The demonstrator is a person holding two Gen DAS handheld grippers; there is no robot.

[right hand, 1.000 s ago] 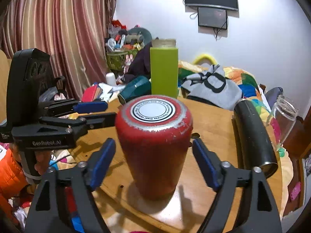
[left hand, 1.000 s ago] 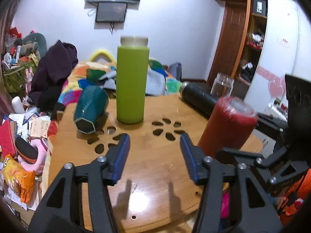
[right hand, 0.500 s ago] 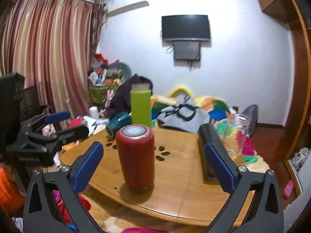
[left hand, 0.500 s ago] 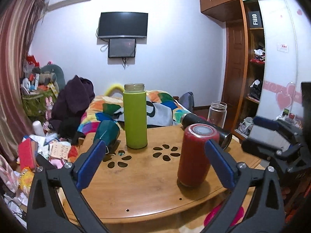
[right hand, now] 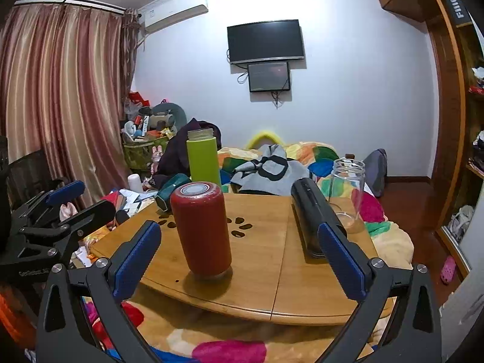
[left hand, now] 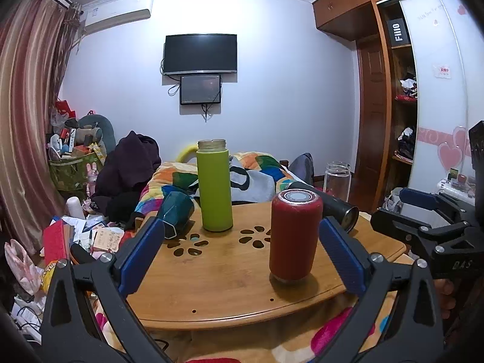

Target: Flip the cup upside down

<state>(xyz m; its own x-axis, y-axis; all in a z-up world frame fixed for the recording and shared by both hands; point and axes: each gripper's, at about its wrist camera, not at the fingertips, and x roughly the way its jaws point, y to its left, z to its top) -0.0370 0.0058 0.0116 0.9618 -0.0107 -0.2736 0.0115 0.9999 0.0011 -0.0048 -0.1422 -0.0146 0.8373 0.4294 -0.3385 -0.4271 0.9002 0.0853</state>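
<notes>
Red cup (left hand: 292,236) stands on the wooden table (left hand: 217,275), near the front edge, right of centre as seen from the left wrist camera. Long axis vertical. The flat end with the ringed disc faces up; the rounded end is down on the wood, so it reads as inverted. In the right wrist view it leans slightly, which may be lens distortion.

Left gripper (left hand: 242,249): jaws wide apart, nothing between the pads. The cup sits ahead of it, closer to the right-hand finger, not touched.

Right gripper (right hand: 239,260): jaws also wide apart, holding nothing. The cup sits ahead, nearer the left-hand finger, clear of both pads.

Each gripper shows at the edge of the other's view, both off the table at the near side.

Other items on table: green bottle (left hand: 214,189) upright behind the cup; teal cup (left hand: 174,213) on its side at far left; black flask (right hand: 311,211) lying down; clear glass jar (right hand: 346,190) upright just beside the flask.
</notes>
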